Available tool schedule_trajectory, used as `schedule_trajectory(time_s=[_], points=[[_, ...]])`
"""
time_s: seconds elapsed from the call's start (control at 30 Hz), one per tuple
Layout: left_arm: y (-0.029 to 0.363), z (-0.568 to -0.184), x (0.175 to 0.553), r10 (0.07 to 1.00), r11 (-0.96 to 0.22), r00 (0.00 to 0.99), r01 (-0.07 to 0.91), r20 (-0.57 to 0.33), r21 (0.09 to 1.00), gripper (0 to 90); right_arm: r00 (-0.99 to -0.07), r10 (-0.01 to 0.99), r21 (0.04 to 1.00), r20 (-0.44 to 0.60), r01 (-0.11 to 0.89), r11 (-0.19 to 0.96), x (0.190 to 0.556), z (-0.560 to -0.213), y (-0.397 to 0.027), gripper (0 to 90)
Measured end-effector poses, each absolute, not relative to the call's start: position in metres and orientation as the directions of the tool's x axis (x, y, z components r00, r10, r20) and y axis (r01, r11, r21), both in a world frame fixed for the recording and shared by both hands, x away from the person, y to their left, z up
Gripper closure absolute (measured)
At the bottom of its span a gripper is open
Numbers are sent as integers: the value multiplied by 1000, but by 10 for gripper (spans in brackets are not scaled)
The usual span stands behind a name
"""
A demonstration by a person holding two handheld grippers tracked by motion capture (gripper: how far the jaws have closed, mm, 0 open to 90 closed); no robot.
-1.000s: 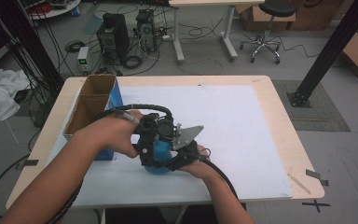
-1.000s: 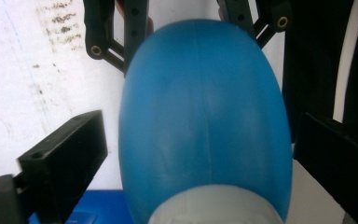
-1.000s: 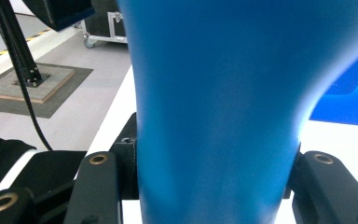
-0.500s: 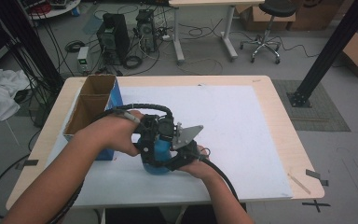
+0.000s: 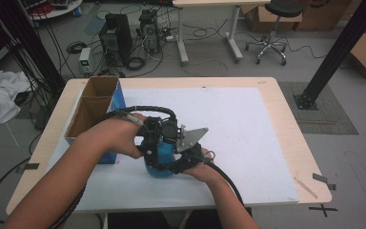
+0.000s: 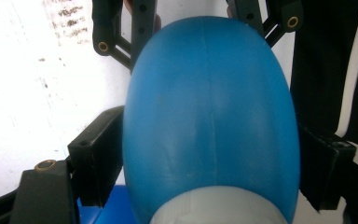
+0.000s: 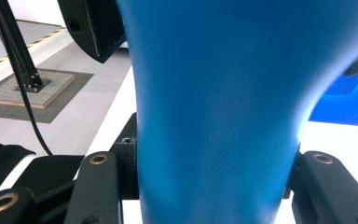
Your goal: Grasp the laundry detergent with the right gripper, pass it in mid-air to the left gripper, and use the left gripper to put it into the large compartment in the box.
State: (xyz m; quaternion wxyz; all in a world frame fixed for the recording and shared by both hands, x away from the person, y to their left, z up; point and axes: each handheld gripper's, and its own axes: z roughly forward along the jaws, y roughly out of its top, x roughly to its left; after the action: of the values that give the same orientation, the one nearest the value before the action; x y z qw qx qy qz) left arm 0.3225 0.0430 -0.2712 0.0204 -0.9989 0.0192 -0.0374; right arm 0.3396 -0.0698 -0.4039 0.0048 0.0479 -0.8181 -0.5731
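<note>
Two grippers meet on one blue bottle, which stands near the front edge of the white sheet covering the table. Left gripper: jaws clamped on the bottle's rounded body, one jaw at each flank in the left gripper view. Right gripper: jaws closed against the bottle's narrower part, both pressing its sides. Open cardboard box with blue side: just left of the bottle, at the table's left edge.
</note>
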Motion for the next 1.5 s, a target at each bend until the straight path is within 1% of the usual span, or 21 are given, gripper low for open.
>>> schedule_trajectory(time_s=[0.6, 0.7, 0.87, 0.9, 1.1, 1.2, 1.27, 1.37, 1.43, 1.5], points=[[42, -270, 321, -45, -998, 994, -41, 96, -46, 304, -996, -80, 937, -51, -75, 340, 339, -403, -70, 458], [42, -270, 321, -49, -998, 995, -45, 92, -50, 338, -996, -78, 937, -48, -72, 341, 339, -403, -70, 458], [41, -270, 321, -48, -998, 994, -43, 93, -54, 357, -996, -78, 938, -47, -71, 340, 339, -403, -70, 459], [41, -271, 321, -49, -997, 994, -43, 99, -58, 375, -996, -79, 938, -47, -71, 340, 339, -403, -69, 459], [40, -270, 321, -51, -997, 993, -44, 102, -65, 382, -996, -73, 937, -51, -73, 341, 339, -403, -69, 460], [39, -269, 320, -33, -997, 994, -25, 101, -77, 387, -996, -73, 937, -50, -72, 342, 339, -402, -69, 458], [37, -268, 320, -35, -995, 994, -26, 104, -91, 390, -996, -69, 935, -53, -74, 347, 338, -401, -69, 453], [36, -266, 319, -44, -996, 993, -34, 113, -85, 392, -996, -57, 938, -65, -81, 336, 337, -400, -70, 438], [35, -263, 319, -45, -996, 992, -36, 121, -78, 392, -995, -35, 939, -91, -97, 329, 336, -398, -72, 429], [34, -261, 320, -44, -997, 992, -35, 121, -74, 392, -993, -10, 943, -117, -114, 312, 334, -397, -73, 379]])
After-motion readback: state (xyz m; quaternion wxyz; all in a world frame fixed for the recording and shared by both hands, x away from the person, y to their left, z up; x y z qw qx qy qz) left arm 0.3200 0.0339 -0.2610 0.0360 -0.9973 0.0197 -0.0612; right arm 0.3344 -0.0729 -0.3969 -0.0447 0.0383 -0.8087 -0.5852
